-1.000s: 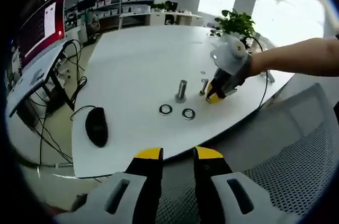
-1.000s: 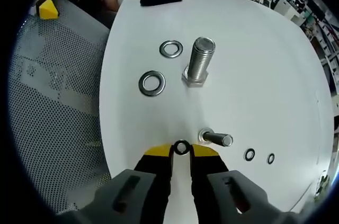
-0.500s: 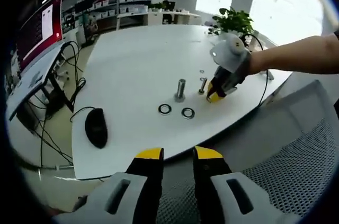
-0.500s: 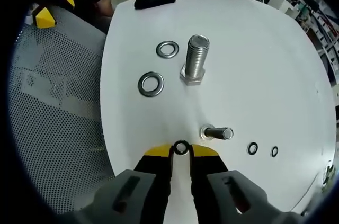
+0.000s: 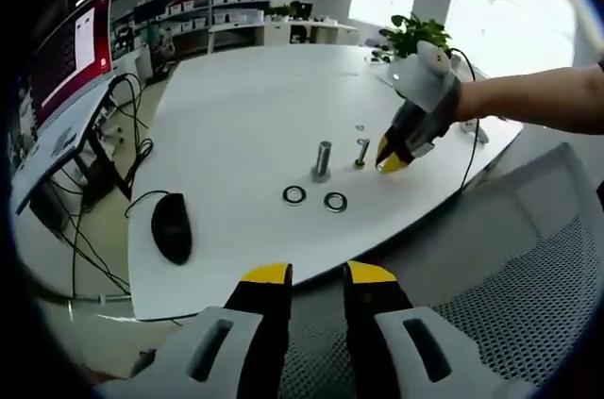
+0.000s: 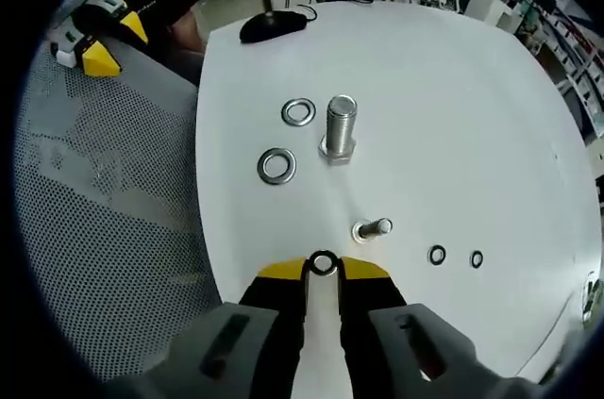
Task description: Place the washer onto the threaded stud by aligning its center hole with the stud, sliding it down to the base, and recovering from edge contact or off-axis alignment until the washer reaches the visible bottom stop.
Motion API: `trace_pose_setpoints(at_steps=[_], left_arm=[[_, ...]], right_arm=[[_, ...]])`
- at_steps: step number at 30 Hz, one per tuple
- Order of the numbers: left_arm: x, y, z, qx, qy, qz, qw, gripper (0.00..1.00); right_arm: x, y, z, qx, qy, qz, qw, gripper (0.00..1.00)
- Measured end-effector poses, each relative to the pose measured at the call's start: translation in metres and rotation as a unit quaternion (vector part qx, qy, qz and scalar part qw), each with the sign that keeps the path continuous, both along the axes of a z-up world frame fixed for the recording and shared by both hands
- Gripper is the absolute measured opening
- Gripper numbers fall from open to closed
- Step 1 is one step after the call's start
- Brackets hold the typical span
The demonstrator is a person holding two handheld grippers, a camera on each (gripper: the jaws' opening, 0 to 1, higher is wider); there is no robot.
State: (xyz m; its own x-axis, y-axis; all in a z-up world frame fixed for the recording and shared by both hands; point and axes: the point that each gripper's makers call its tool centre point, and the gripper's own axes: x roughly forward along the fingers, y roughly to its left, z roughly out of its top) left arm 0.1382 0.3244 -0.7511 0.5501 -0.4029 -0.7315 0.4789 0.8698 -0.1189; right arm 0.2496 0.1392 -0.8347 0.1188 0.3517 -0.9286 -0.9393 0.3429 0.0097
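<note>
In the right gripper view, the right tongs (image 6: 323, 272) rise from six o'clock, their yellow tips pinching a small dark washer (image 6: 323, 263) upright between them, held above the white counter (image 6: 453, 88). Just past the washer, toward one o'clock, a small threaded stud (image 6: 374, 228) stands on its base, near the washer but apart from it. Farther on, at twelve o'clock, a larger stud (image 6: 339, 129) stands upright, with two large washers (image 6: 298, 112) (image 6: 276, 165) lying flat at its ten and eight o'clock. Two tiny washers (image 6: 437, 255) (image 6: 477, 259) lie at three o'clock of the small stud. A black mouse (image 6: 272, 24) sits at the counter's far edge, and the left tongs (image 6: 99, 58) show at ten o'clock over a mesh chair (image 6: 104, 229). The left gripper view takes in the counter from farther off: its own tongs (image 5: 316, 274) hang over the chair with a narrow gap between the tips, holding nothing, and the right gripper reaches in from three o'clock on a person's forearm (image 5: 528, 102). From there the held washer is too small to make out. A potted plant (image 5: 415, 36) stands behind.
</note>
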Motion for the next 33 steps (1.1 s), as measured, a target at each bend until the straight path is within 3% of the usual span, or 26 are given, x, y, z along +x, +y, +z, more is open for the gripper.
trace_pose_setpoints(at_steps=[7,15,27,33], left_arm=[[0.0,-0.001,0.001,0.0,-0.001,-0.001,1.0,0.19],[-0.001,-0.004,0.003,-0.001,-0.004,0.003,1.0,0.19],[-0.001,-0.004,0.004,-0.002,-0.004,0.003,1.0,0.19],[-0.001,-0.004,0.004,-0.002,-0.002,0.001,1.0,0.19]], right_arm=[[-0.002,0.003,0.02,0.013,-0.014,0.007,0.9998,0.14],[0.014,0.008,0.035,0.02,-0.032,0.004,0.9993,0.14],[0.028,0.014,0.043,0.024,-0.051,0.004,0.9984,0.14],[0.033,0.015,0.037,0.006,-0.066,0.016,0.9977,0.14]])
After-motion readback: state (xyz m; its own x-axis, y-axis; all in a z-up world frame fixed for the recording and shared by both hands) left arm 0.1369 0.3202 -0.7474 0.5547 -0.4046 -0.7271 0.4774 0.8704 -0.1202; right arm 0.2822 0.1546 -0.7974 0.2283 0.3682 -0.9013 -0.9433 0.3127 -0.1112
